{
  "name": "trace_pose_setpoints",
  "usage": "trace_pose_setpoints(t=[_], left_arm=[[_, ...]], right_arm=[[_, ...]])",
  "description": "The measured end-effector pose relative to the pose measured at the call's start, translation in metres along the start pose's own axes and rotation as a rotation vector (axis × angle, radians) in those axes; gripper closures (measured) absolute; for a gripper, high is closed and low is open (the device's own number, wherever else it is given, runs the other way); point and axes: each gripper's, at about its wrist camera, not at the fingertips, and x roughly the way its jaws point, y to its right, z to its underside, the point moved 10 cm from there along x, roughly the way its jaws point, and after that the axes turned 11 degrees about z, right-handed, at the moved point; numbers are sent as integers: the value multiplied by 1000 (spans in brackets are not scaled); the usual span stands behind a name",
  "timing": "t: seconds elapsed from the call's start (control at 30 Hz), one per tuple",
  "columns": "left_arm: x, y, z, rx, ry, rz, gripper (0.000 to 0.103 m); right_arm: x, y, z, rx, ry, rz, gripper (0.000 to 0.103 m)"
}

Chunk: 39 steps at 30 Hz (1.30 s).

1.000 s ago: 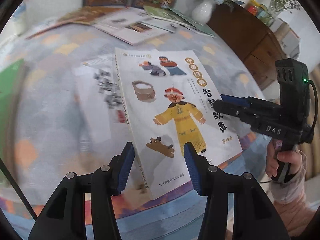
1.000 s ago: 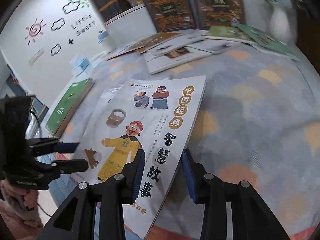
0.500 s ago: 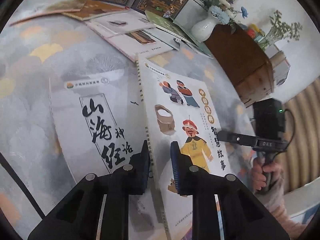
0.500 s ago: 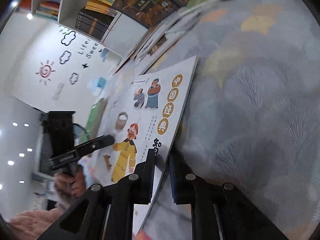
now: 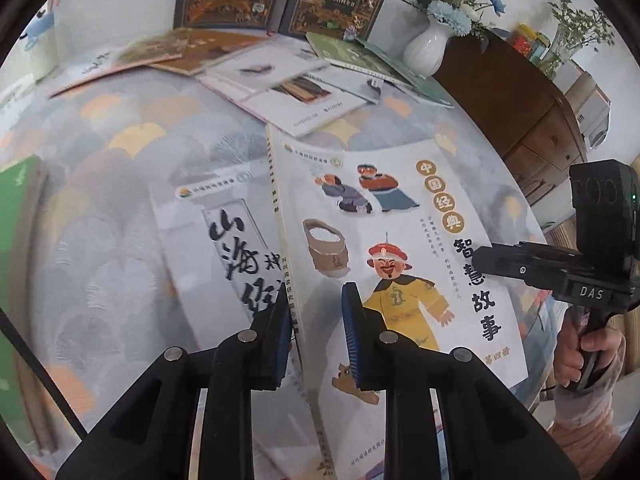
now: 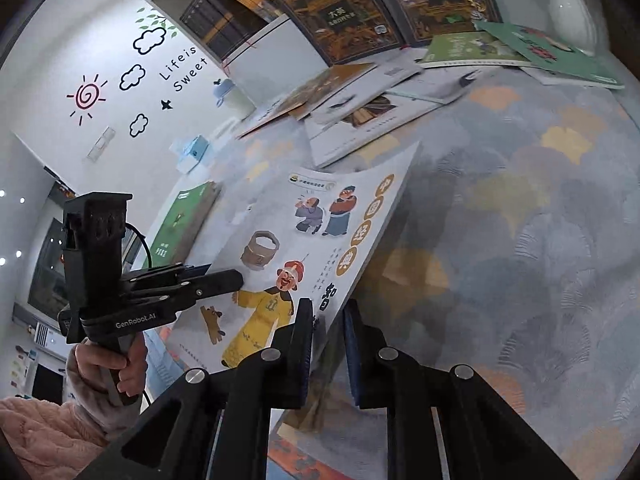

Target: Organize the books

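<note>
Patterned cloth covered the tabletop, strewn with books. Left wrist view: the left hand-held gripper was clamped on the spine edge of the white storybook, which overlapped a calligraphy-titled book; a white vase stood at the back. Right wrist view: the right hand-held gripper, jaws nearly closed, pinched the storybook's opposite edge, that side raised off the cloth; a green book lay beyond.

Glossy paper storybook cover, matt woven patterned cloth, smooth glazed white vase, polished wooden cabinet.
</note>
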Motion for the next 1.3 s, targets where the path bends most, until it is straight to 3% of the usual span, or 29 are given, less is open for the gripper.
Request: trace_pose_setpoints(t=[0.63, 1.07, 1.3], left_arm=[[-66, -30, -6, 2, 106, -30, 77], [-146, -87, -15, 17, 188, -70, 77], [-195, -127, -29, 37, 257, -65, 76]], right_arm=[[-10, -92, -20, -150, 58, 14, 87], [18, -184, -51, -279, 65, 16, 86], [40, -239, -75, -313, 62, -44, 86]])
